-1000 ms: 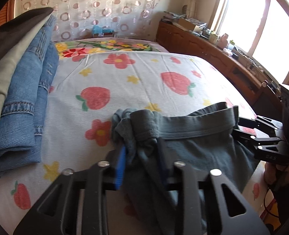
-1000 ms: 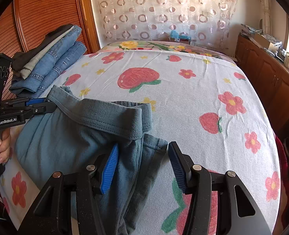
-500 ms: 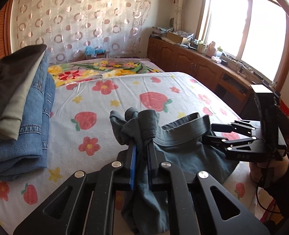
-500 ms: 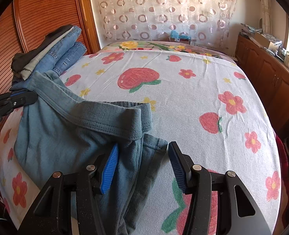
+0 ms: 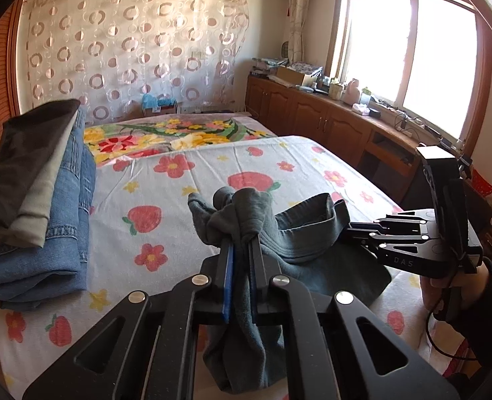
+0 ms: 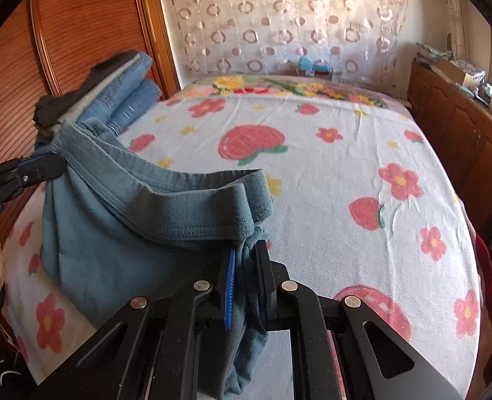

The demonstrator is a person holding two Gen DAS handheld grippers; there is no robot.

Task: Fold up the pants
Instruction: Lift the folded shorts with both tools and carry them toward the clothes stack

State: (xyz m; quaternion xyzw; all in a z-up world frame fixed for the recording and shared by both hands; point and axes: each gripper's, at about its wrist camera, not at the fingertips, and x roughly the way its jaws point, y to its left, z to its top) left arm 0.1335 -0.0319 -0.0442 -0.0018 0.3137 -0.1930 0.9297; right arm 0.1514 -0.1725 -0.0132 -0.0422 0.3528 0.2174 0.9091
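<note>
The bed (image 6: 362, 173), in its strawberry-and-flower cover, is filling both views, and a stack of folded clothes (image 5: 36, 206) is sitting along its edge at about nine o'clock in the left wrist view. The grey-blue pants (image 6: 119, 233) are hanging off the bed near its front edge, stretched by their waistband between the two tools, with the rest drooping out of sight below.

The left gripper (image 5: 241, 266) is clamping a bunched wad of waistband, its jaws pressed together on the cloth. The right gripper (image 6: 246, 266) is closing on the opposite corner at six o'clock in its own view, with fabric already pinched between the pads.

The risks, as I judge them:
- The band is sagging between the grips, so the pants may be laid down creased or twisted.
- The left bite is a thick lump rather than a flat edge; it could be slipping free under a tug.
- The right bite is sitting close to the hem, so a pull before it is seated could be losing that corner.
</note>
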